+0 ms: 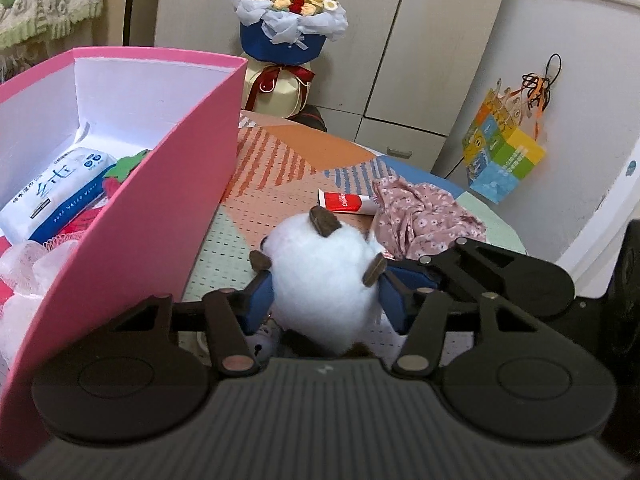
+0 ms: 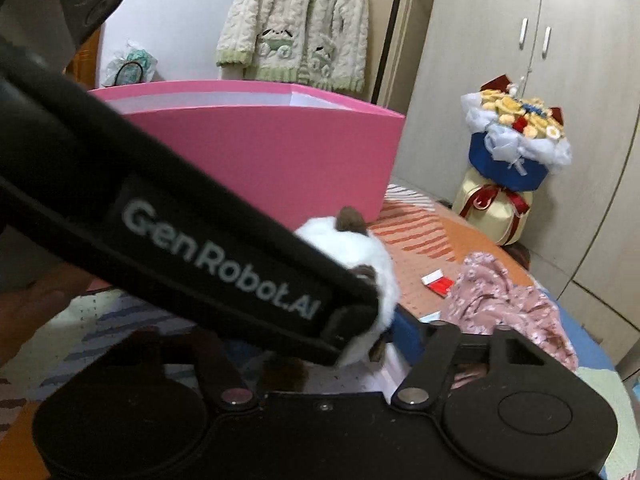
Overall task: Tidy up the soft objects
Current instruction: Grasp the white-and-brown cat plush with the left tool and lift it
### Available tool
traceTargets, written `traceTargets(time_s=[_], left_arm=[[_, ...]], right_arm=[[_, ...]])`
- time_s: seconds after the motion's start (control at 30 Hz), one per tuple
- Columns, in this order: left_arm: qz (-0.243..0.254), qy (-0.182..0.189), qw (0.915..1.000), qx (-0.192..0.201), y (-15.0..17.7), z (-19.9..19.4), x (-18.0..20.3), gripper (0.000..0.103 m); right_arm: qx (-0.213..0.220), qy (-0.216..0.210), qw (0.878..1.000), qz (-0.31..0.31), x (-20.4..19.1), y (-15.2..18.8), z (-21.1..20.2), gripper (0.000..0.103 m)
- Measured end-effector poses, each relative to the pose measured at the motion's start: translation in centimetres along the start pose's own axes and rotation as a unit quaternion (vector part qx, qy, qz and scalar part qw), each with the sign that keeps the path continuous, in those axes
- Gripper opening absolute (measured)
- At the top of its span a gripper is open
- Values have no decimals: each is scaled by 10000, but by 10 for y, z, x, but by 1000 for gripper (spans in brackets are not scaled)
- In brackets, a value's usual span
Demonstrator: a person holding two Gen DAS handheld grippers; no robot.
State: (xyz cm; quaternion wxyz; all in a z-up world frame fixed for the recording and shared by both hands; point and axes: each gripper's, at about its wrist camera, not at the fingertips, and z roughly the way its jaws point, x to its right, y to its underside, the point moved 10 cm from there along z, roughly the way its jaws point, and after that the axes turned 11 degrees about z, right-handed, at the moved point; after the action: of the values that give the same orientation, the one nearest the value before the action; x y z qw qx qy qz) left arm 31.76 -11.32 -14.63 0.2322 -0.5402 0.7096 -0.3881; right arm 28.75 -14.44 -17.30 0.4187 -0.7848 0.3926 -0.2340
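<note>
A white plush toy point(image 1: 320, 276) with brown ears lies on the patterned tablecloth point(image 1: 280, 160), right beside the pink box point(image 1: 192, 184). My left gripper point(image 1: 326, 300) straddles it, and both blue pads point(image 1: 260, 300) press into its fur. In the right wrist view the plush point(image 2: 348, 248) shows past the left tool's black body point(image 2: 180, 240), which crosses the picture. My right gripper point(image 2: 316, 340) reaches the same toy; one blue pad point(image 2: 404, 336) sits at the toy's edge, and the other finger is hidden. A pink floral cloth point(image 1: 420, 216) lies crumpled further right.
The pink box holds a wet-wipes pack point(image 1: 52, 196) and a white mesh puff point(image 1: 24, 264). A red-and-white toothpaste tube point(image 1: 348, 202) lies by the floral cloth. A bouquet point(image 1: 288, 12) stands behind the table, a colourful bag point(image 1: 504, 156) hangs at right, and a hand point(image 2: 32, 300) shows at left.
</note>
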Motion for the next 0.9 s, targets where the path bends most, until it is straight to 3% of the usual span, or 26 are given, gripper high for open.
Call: traceTargets(time_s=[0.4,0.6,0.9], left_arm=[[204,95,9997,17,6,-18,8,52],[346,-52,9994,-47,13,-34,14,51],[774,275,9964,-212,20,-58,31,51]], right_arm=[[-13,87,9973,726,-9,6,-18,63],[-6,51,9939,1102,-19,8,-29,62],[-19,197,9847,1731,-23,12,-51,62]])
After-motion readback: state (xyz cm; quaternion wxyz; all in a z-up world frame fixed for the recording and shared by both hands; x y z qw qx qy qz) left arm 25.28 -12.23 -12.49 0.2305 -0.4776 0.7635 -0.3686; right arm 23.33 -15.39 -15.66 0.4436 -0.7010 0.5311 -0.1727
